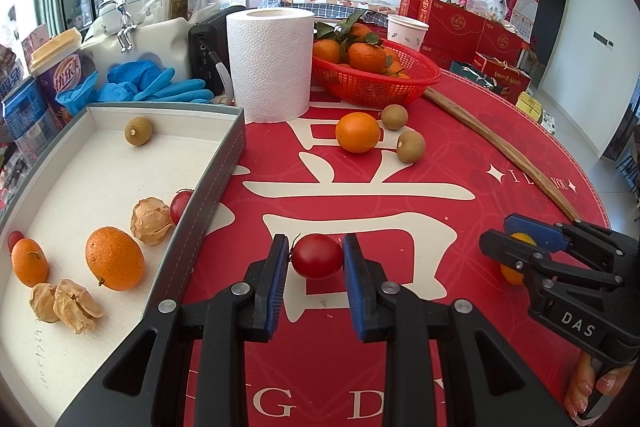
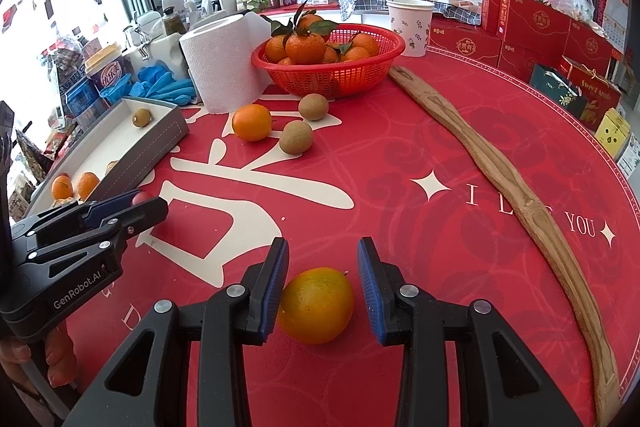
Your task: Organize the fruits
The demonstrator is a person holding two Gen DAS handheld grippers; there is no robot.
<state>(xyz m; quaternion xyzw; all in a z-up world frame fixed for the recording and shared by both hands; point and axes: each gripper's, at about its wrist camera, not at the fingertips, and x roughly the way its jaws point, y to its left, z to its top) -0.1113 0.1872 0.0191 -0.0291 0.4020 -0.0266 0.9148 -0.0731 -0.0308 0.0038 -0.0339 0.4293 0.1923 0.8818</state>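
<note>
My left gripper (image 1: 315, 259) has its pads on both sides of a red cherry tomato (image 1: 317, 255) that rests on the red table mat. My right gripper (image 2: 323, 281) is open around a small orange (image 2: 316, 305) on the mat, with a gap on the right side. A grey tray (image 1: 208, 183) at the left holds two oranges (image 1: 114, 258), husked physalis (image 1: 151, 219), a longan (image 1: 138, 131) and cherry tomatoes. One orange (image 1: 357, 131) and two longans (image 1: 410, 145) lie loose mid-table.
A red basket (image 1: 372, 83) of leafy tangerines stands at the back beside a paper roll (image 1: 270, 63). A long wooden stick (image 2: 504, 179) lies along the right. Blue gloves (image 1: 152, 87), a paper cup (image 2: 410, 27) and red boxes are behind.
</note>
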